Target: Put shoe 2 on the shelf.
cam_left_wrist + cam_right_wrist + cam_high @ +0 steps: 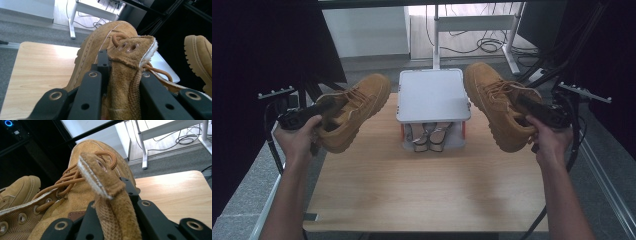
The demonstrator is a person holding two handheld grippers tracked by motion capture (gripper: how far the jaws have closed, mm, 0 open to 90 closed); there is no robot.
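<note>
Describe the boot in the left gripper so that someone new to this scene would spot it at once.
Start at the wooden table with the white box at its far edge. Left of that box, lifted off the tabletop, hangs a tan suede boot, toe pointing away, clamped at its heel collar by the left gripper. Its twin hangs right of the box in the right gripper.

Both forearms are reaching forward from the bottom of the high view, spread wide apart. The left hand (298, 140) is gripping the left gripper (328, 106), which is pointing up and toward the middle, its jaws pinching close together. The right hand (550, 139) is gripping the right gripper (526, 102), angled inward as a mirror image, its jaws likewise clamping narrowly.
</note>
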